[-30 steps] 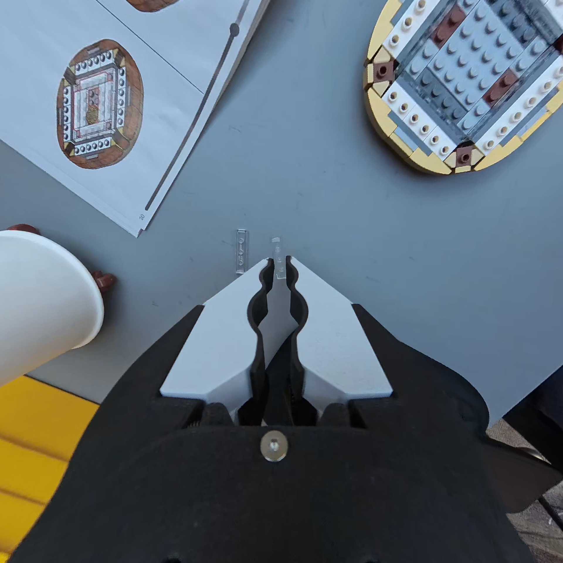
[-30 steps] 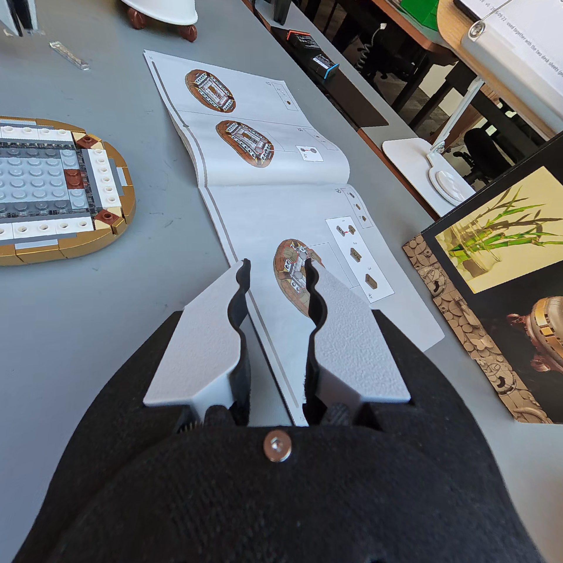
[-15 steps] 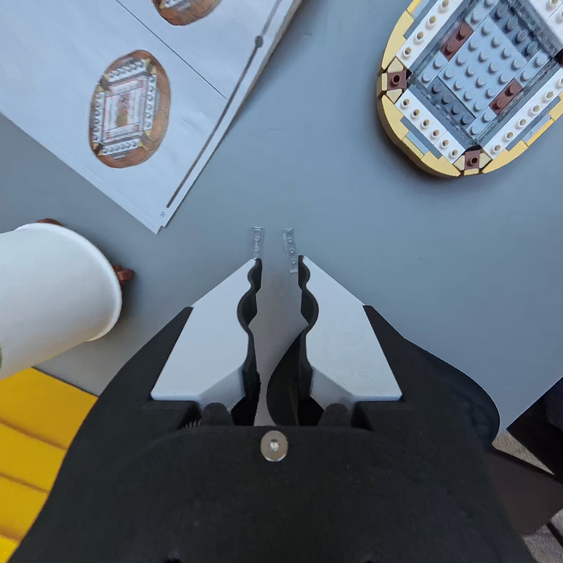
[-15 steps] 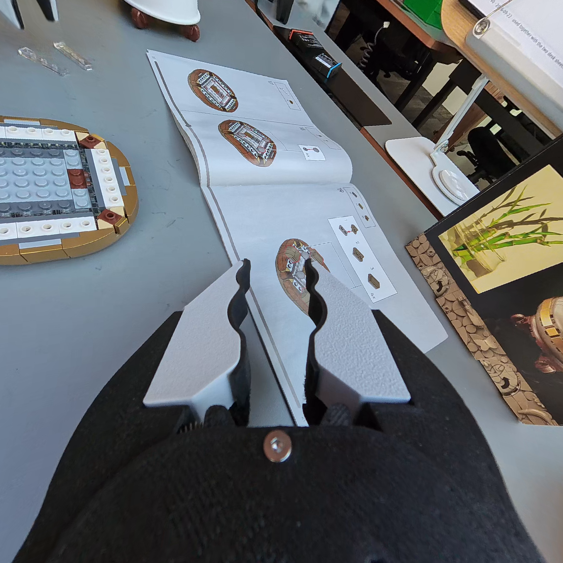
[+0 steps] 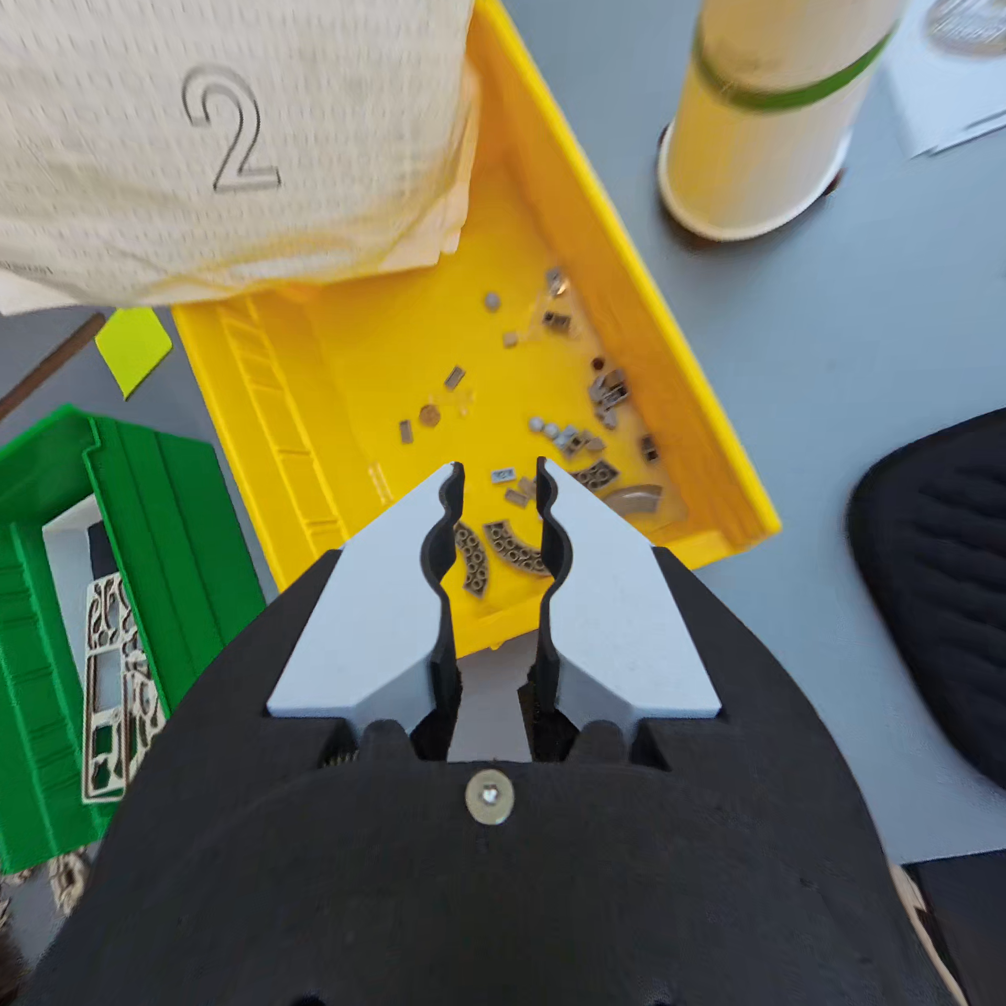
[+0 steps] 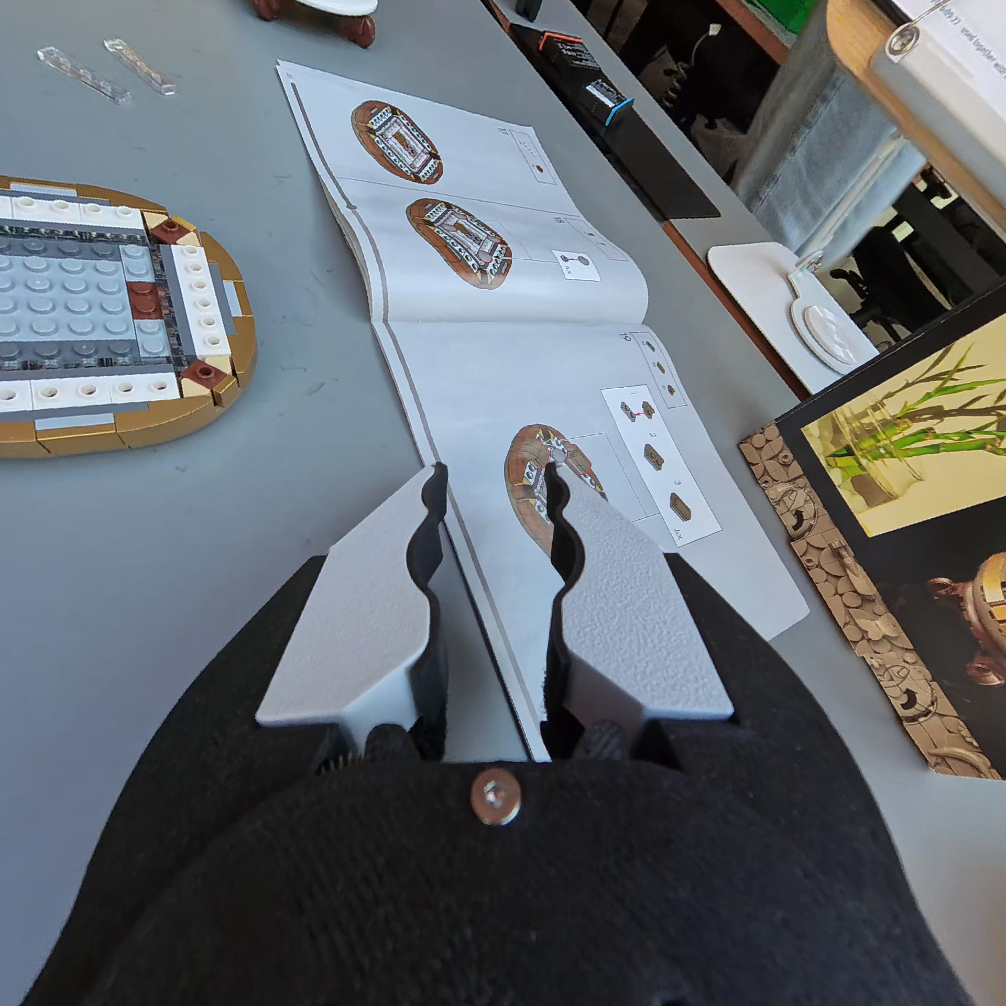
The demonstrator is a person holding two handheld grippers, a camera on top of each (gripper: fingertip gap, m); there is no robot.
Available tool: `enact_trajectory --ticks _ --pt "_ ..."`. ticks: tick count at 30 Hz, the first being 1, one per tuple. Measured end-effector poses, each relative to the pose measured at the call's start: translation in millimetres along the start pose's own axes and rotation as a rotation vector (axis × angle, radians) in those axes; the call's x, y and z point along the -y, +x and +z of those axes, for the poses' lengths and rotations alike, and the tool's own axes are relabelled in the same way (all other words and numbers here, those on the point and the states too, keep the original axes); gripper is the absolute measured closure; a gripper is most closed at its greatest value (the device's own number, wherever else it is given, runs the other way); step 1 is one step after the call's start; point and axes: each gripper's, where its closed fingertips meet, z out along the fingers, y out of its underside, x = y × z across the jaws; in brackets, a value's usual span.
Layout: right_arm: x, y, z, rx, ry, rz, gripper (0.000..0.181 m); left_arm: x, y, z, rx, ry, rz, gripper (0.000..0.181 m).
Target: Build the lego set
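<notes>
Now the left gripper (image 5: 498,465) hangs spread and empty over the yellow tray (image 5: 348,348), loose bricks (image 5: 571,441) scattered toward one o'clock of its tips. The right gripper (image 6: 492,468), also spread and empty, hovers above the open booklet (image 6: 490,370). The oval model (image 6: 109,316) lies at ten o'clock, two clear strips (image 6: 109,68) beyond it near eleven.

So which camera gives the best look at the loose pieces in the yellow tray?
The left wrist view: the yellow tray lies below the open tongs, its loose pieces scattered inside. The right wrist view shows none of it.
</notes>
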Motion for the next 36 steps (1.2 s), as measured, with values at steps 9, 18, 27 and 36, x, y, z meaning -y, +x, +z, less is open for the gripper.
enact_trajectory --ticks 9,18,27,36 --pt "-4.1 0.8 0.7 -0.017 -0.024 -0.011 0.145 -39.7 -18.3 86.9 -0.12 -0.261 -0.077 0.154" --pt "-10.1 -0.7 3.1 -0.031 -0.066 -0.052 0.145 -10.7 -31.8 125.8 -0.167 -0.213 -0.034 0.141" --pt "-9.9 2.1 2.4 -0.035 -0.061 -0.032 0.145 -26.4 -33.4 139.3 -0.221 -0.353 -0.022 0.14" --pt "-11.2 0.9 3.3 -0.029 -0.071 -0.037 0.145 -27.8 -31.0 141.3 -0.23 -0.372 -0.022 0.139"
